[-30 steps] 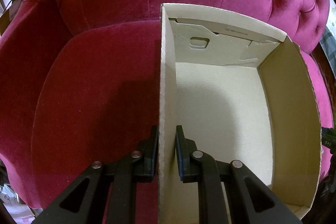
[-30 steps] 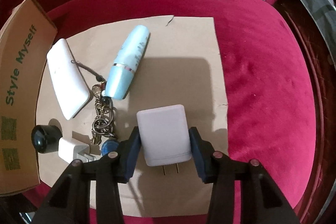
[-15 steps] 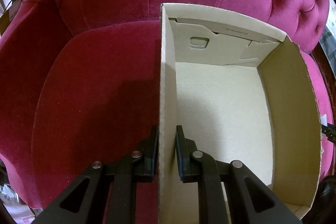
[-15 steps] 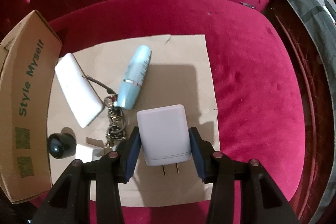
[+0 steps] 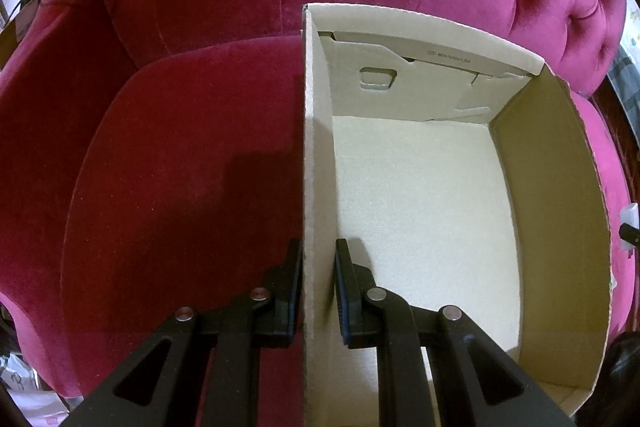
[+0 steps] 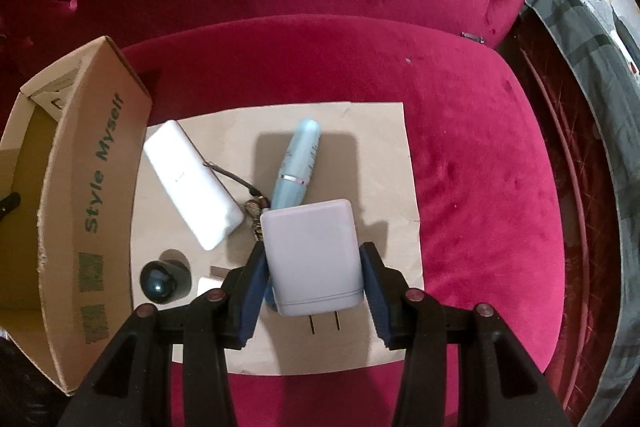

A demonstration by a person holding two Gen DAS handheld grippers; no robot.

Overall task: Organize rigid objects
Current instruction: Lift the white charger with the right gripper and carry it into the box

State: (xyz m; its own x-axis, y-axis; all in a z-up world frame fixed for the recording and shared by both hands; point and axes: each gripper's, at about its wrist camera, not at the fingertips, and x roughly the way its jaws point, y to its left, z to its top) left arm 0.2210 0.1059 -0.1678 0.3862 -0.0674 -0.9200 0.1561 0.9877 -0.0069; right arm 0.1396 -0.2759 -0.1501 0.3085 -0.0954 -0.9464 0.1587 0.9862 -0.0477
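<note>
The right gripper (image 6: 312, 287) is clamped on a pale plug-in charger (image 6: 312, 255), pads on its two narrow sides and the prongs pointing back toward the camera; it hangs above the brown paper sheet (image 6: 380, 147) spread on the red velvet seat (image 6: 480, 167). Below lie a white power bank (image 6: 192, 183), a light blue tube (image 6: 298, 163), a keychain partly hidden behind the charger, a small black cap (image 6: 162, 283) and a bit of a second white plug (image 6: 208, 285). The left gripper (image 5: 318, 291) is pinched shut on the left wall of the open cardboard box (image 5: 316, 155), one finger outside, one inside, holding it steady; the box interior looks bare. In the right view the same box stands at the sheet's left edge, just beside the power bank. The charger is probably a hard, smooth plastic block of modest weight, so it will not deform under the pads but could slip or swivel if held loosely; the flat side faces, as taken now, seem the best hold, clear of the prongs. The tube is round and likely to roll, so it is best gripped across its middle; the keychain is loose and would dangle. The box wall is thin card and will flex, so the left hold wants to be gentle.
</note>
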